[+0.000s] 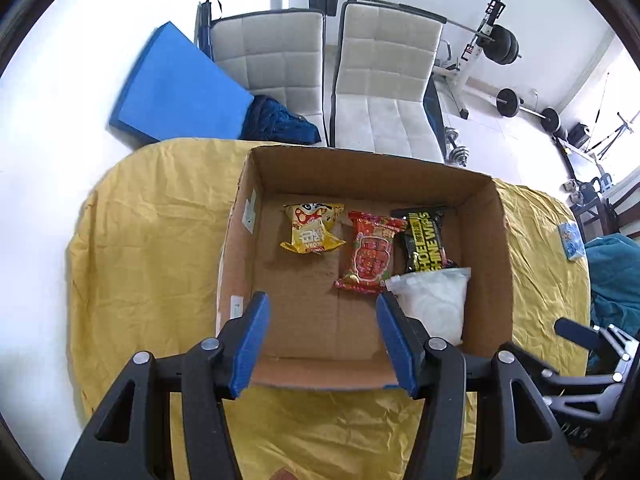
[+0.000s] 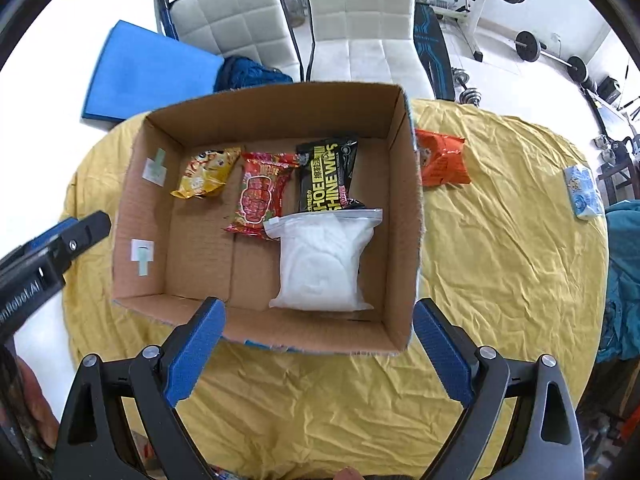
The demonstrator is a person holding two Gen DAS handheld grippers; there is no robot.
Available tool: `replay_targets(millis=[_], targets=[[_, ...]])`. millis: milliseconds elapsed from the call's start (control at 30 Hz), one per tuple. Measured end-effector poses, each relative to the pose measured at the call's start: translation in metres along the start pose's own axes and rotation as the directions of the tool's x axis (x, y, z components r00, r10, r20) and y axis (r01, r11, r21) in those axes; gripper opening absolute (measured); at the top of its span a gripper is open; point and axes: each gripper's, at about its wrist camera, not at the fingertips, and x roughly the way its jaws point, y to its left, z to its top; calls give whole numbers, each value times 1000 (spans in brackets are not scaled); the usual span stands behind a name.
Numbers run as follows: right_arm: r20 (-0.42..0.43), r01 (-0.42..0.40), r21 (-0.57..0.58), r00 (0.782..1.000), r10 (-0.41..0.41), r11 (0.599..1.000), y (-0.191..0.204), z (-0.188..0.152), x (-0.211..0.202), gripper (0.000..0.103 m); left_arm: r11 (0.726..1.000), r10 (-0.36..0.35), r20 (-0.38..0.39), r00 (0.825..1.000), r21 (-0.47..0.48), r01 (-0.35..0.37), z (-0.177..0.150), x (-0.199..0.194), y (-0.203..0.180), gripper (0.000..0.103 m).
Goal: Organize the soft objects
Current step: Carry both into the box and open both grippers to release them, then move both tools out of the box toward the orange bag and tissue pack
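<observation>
My right claw point(image 2: 320, 344) stands wide and empty, my left claw point(image 1: 320, 344) narrower and empty, above the open brown cardboard box point(image 2: 404, 216).

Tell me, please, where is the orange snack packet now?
In the right wrist view, the orange snack packet lies on the yellow cloth, just outside the right wall of the cardboard box.

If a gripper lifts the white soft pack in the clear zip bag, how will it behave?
The clear zip bag with white filling will probably sag, since it bulges like a pillow. Its glossy plastic may slip between the pads. It looks light for its size and unlikely to roll, lying flat in the cardboard box.
</observation>
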Motion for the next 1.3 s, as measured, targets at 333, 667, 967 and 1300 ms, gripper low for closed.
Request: replay_targets(millis=[333, 667, 967, 1300], targets=[[97, 5, -18, 995, -3, 1000, -1, -31, -61, 97, 1000, 22, 70, 997, 5, -22, -34, -46, -6, 93], [148, -19, -39, 989, 25, 999, -1, -62, -99, 101, 998, -28, 81, 996, -55, 33, -58, -81, -8, 95], [169, -42, -37, 984, 48, 998, -13, -77, -117, 101, 997, -6, 123, 992, -76, 16, -67, -101, -21, 95], [182, -64, 36, 982, 56, 997, -78, -79, -125, 101, 999, -52, 121, 991, 9, 51, -46, -85, -101, 95]])
